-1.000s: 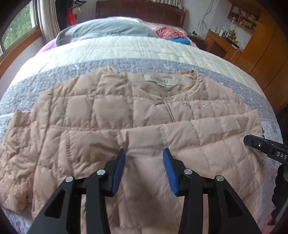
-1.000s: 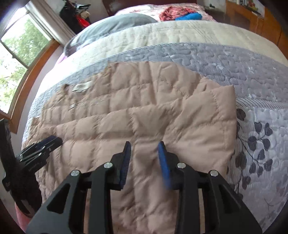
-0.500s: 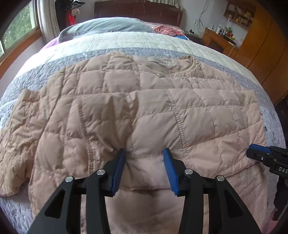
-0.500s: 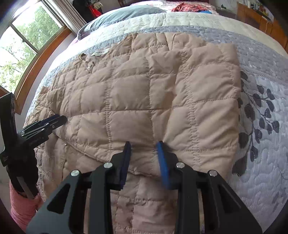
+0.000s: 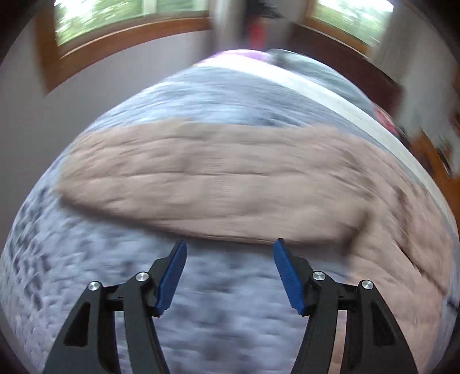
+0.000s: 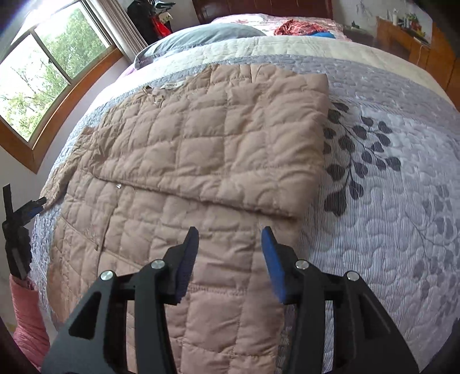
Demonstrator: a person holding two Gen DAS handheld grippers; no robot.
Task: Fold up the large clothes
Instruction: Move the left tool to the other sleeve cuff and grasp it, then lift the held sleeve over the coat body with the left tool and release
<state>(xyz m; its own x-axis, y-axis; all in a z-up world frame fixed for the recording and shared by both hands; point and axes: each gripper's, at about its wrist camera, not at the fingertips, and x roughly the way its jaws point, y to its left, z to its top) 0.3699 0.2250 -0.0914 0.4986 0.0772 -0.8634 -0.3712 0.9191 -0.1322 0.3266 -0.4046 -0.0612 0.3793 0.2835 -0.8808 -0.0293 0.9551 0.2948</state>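
Observation:
A beige quilted jacket (image 6: 201, 149) lies flat on the bed, one side folded over its chest with a straight edge on the right. My right gripper (image 6: 230, 233) hovers over the jacket's lower part just below the fold; its jaws are opening and grip nothing. In the blurred left wrist view, the jacket's sleeve (image 5: 201, 184) stretches across the middle. My left gripper (image 5: 229, 247) hangs over the bare quilt just short of that sleeve, jaws opening, nothing between them. The left gripper (image 6: 28, 207) also shows at the jacket's far left edge.
A grey-and-white quilted bedspread (image 6: 388, 201) with a leaf pattern covers the bed. A grey pillow (image 6: 201, 34) and red clothes (image 6: 302, 27) lie by the headboard. A window (image 6: 43, 72) is on the left, wooden furniture (image 6: 417, 40) on the right. A pink sleeve (image 6: 26, 316) is at lower left.
Both grippers let go of the jacket's folded edge and opened. The left one swung out left to the sleeve, over bare quilt. The right one drew back a little from the fold.

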